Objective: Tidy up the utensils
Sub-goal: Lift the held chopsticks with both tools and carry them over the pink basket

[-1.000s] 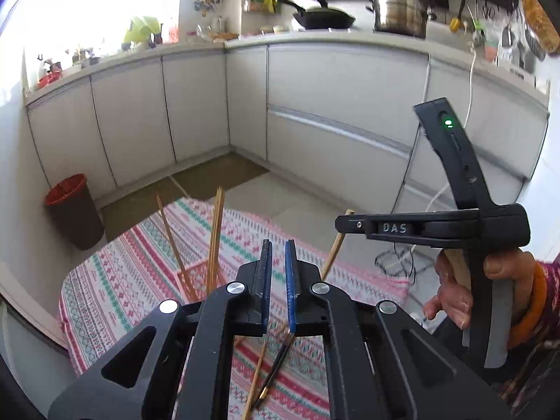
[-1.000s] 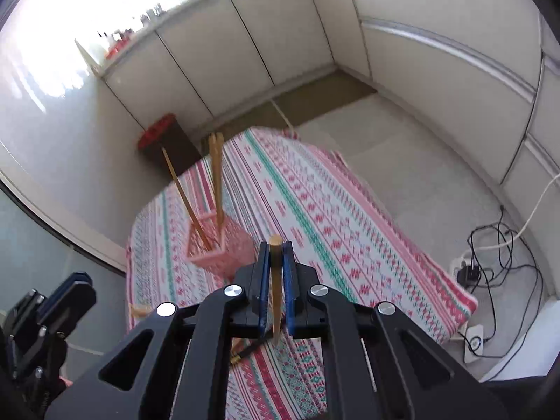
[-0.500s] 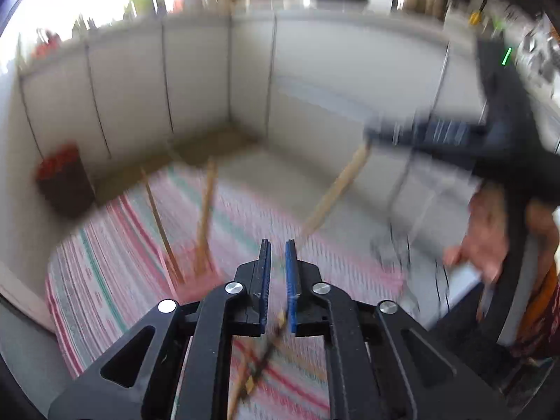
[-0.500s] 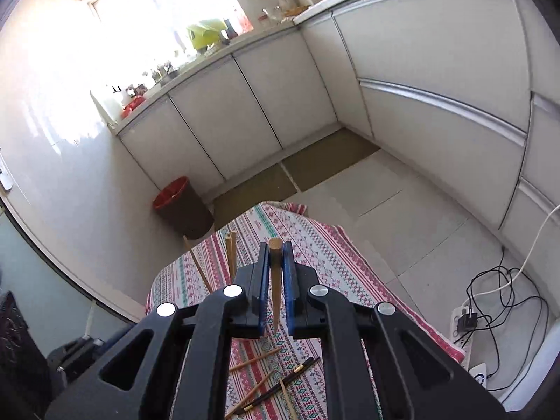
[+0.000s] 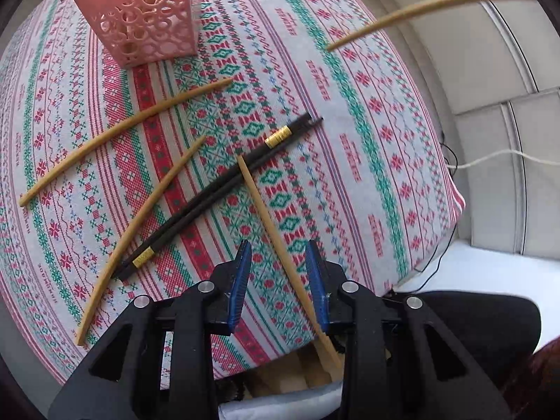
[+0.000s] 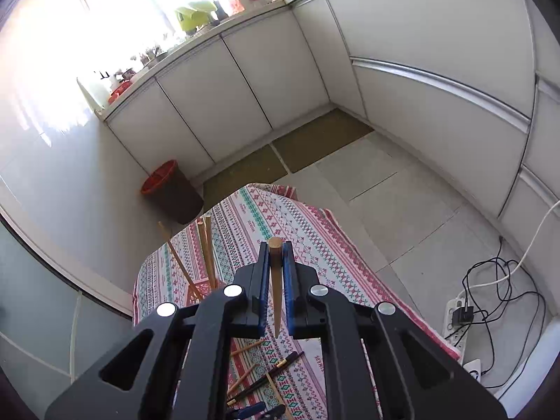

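Woven lettering on tablecloth point(image 5: 350, 80) too blurred to read

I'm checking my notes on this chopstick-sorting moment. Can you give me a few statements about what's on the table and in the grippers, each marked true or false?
1. The right gripper is shut on a wooden chopstick. True.
2. The left gripper is clamped on a black chopstick. False: its jaws stand apart and have just been opening, with a wooden chopstick lying between them, unpressed.
3. Two black chopsticks with gold bands lie on the tablecloth. True.
4. The pink basket lies tipped on its side. False: it stands upright.
5. The basket is empty. False: the right wrist view shows wooden chopsticks standing in it.
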Demonstrator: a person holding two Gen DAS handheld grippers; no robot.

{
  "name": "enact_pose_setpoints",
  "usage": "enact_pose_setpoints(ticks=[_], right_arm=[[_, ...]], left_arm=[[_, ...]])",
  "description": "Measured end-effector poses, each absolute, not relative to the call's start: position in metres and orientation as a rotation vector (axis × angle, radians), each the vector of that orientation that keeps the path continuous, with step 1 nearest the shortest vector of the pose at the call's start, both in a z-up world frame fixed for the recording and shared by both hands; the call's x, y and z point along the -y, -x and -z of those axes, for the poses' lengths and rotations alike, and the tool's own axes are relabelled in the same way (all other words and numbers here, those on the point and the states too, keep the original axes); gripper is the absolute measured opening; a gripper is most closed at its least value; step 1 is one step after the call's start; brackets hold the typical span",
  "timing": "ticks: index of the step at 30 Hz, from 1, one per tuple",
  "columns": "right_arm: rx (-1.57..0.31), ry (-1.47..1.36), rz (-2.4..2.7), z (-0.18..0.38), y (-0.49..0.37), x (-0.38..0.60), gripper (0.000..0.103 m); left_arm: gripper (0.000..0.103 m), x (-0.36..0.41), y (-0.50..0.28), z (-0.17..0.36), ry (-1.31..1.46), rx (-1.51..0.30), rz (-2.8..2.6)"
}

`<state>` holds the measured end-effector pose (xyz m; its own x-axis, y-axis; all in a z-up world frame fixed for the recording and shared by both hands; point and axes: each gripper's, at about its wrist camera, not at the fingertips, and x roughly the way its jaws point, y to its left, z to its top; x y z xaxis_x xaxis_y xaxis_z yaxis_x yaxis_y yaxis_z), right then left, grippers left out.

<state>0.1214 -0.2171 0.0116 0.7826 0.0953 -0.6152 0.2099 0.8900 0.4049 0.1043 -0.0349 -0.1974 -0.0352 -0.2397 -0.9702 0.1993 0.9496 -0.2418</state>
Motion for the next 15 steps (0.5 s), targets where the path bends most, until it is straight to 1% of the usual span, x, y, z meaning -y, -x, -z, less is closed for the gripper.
enact_pose_setpoints(ticks=[4,5,7,10,15], right_arm=[[-0.667,-0.486,0.068,-0.01,-0.117,0.222,0.008],[-0.668,-0.49,0.07,-0.009,-0.116,0.223,0.008],[-0.667,-0.494,0.071,-0.009,-0.114,0.225,0.008],[-0.656,-0.502,0.071,-0.012,-0.11,0.23,0.008],[-0.625,-0.508,0.042,-0.026,-0.099,0.231,0.008]], left_arm=[[0.031,0.039,-0.118,0.212,0.031,-1.576,0.275],[0.029,0.04,-0.119,0.219,0.019,-1.575,0.252],[0.009,0.042,-0.118,0.213,-0.009,-1.508,0.247],[0.005,0.034,-0.117,0.2,0.035,-1.445,0.288],[0.004,0.009,-0.101,0.136,0.082,-1.269,0.425]])
